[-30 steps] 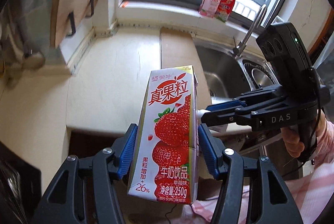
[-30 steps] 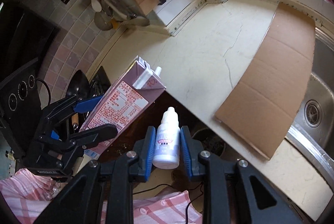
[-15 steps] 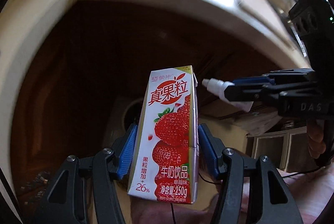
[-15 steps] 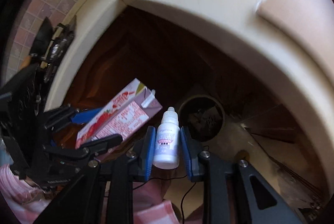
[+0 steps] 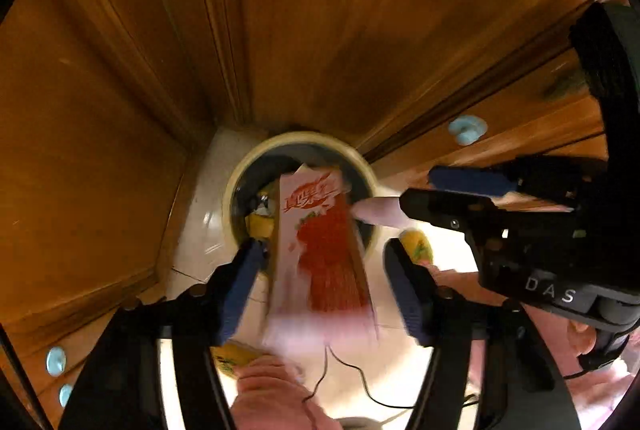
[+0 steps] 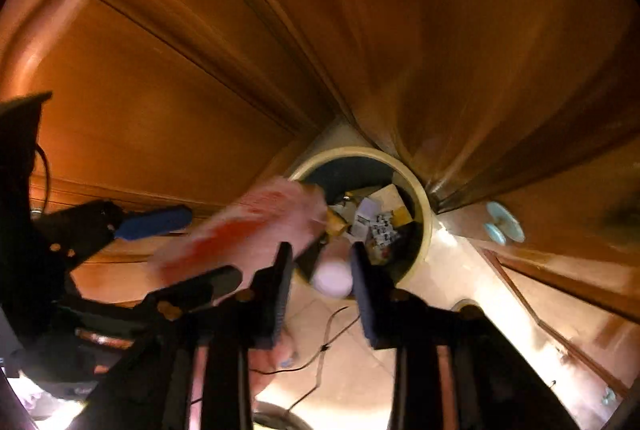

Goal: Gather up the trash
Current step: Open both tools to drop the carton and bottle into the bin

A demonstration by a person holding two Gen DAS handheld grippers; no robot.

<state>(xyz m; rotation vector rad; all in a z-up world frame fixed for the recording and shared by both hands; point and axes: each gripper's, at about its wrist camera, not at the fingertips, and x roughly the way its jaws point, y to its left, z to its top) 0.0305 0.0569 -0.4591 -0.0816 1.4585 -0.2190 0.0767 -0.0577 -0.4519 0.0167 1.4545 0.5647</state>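
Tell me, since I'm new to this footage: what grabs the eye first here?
The blurred strawberry milk carton dropping from the open left gripper toward the round trash bin below. Beside it, the white dropper bottle sits between the right gripper's parted fingers, over the same bin among wooden cabinet doors.

Both wrist cameras looked steeply down from above the round trash bin (image 5: 236, 185) on the pale floor (image 5: 200, 230) — close to it, with wooden cabinet doors (image 5: 320, 9) filling the upper field. The left view faced the bin (image 6: 424, 213) from its left and caught the right gripper (image 5: 394, 195); the right view caught the left gripper (image 6: 176, 246) — both shared bin, floor and doors.
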